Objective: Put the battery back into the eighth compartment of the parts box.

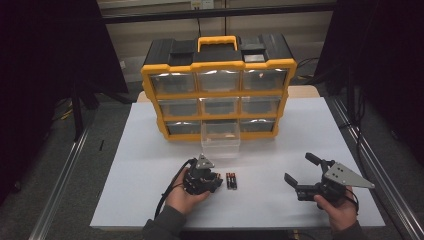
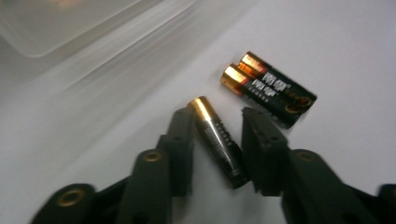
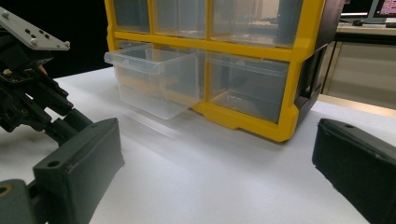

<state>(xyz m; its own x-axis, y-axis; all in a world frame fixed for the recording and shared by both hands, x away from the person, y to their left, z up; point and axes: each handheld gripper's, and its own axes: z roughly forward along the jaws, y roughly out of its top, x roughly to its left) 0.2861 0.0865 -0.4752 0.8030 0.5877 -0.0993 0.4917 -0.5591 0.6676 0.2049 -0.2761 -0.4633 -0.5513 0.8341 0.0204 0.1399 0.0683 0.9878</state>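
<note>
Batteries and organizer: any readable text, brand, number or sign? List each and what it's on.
Pair of batteries: white lettering on the black wrap, too blurred to read.
Single battery between the jaws of the left gripper: print on its side, too blurred to read.
Yellow organizer and its pulled-out clear drawer: no label or number visible.
Monitor in the right gripper view: screen content too small to read.

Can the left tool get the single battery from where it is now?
Probably yes: the single battery already lies between the jaws of the left tool, apart from the battery pair, with bare table around it.
</note>
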